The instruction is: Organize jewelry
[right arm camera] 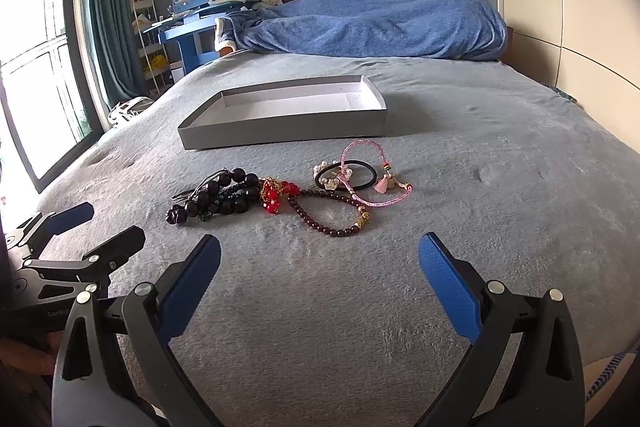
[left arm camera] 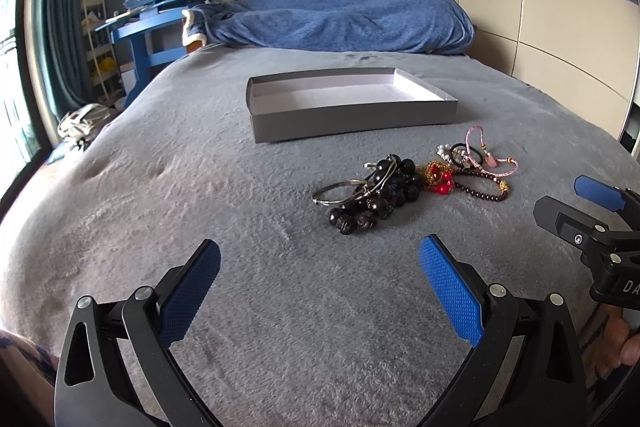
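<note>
A pile of jewelry lies on the grey bed cover in front of an empty grey box (left arm camera: 352, 115) (right arm camera: 280, 131). It holds black bead bracelets (left arm camera: 384, 195) (right arm camera: 224, 197), a silver bangle (left arm camera: 340, 191), a red and gold piece (left arm camera: 438, 177) (right arm camera: 276, 197), a dark red bead bracelet (right arm camera: 332, 217), a black hair tie (right arm camera: 348, 175) and a pink cord bracelet (left arm camera: 486, 155) (right arm camera: 364, 167). My left gripper (left arm camera: 320, 291) is open and empty, short of the pile. My right gripper (right arm camera: 320, 287) is open and empty, also short of it. Each gripper shows at the edge of the other's view.
A rumpled blue blanket (left arm camera: 344, 19) lies at the bed's far end. A blue desk with books (left arm camera: 160, 7) stands beyond the bed's left side, by curtains and a window (right arm camera: 36, 47). A wardrobe (left arm camera: 560, 7) runs along the right.
</note>
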The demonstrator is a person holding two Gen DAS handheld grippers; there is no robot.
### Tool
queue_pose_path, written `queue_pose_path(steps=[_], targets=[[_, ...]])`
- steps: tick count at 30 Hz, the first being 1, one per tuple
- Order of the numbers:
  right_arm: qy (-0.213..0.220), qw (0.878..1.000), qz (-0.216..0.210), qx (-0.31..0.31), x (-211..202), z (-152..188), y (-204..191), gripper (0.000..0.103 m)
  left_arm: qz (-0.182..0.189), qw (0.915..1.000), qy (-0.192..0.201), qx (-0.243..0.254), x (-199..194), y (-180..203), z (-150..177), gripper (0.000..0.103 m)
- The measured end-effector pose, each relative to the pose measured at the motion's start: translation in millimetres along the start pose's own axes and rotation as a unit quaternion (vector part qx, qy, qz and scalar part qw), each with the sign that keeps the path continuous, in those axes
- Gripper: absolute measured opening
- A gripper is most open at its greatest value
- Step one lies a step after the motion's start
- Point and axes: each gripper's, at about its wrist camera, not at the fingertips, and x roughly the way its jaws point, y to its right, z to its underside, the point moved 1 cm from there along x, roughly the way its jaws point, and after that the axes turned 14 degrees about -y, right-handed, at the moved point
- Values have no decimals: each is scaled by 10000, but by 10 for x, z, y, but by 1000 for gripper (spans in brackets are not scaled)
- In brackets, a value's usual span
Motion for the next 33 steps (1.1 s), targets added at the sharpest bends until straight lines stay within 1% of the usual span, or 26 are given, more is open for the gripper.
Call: queue_pose_path(steps=[33], targets=[[-30, 10000, 8, 93, 9, -4, 42, 98, 3, 9999, -55, 91, 39, 39, 18, 99]])
